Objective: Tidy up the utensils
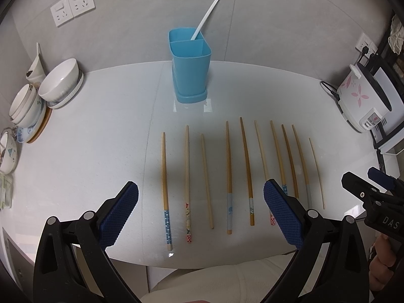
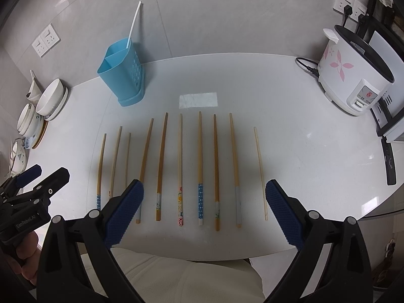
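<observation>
Chopsticks [image 1: 229, 176] | 10 in row on table [image 1: 88, 139], ahead of both tongs | left tongs [image 1: 202, 214] agape | right tongs [image 2: 204, 214] agape

The setting was identified as a home kitchen. A white countertop [image 2: 290, 151] was backed by grey wall tiles fitted with sockets [image 1: 72, 7]. A flower-patterned rice cooker [image 2: 353, 75] was seen plugged in at one end, stacked bowls [image 1: 60, 83] at the other, and a blue utensil holder [image 1: 190, 65] near the wall.
</observation>
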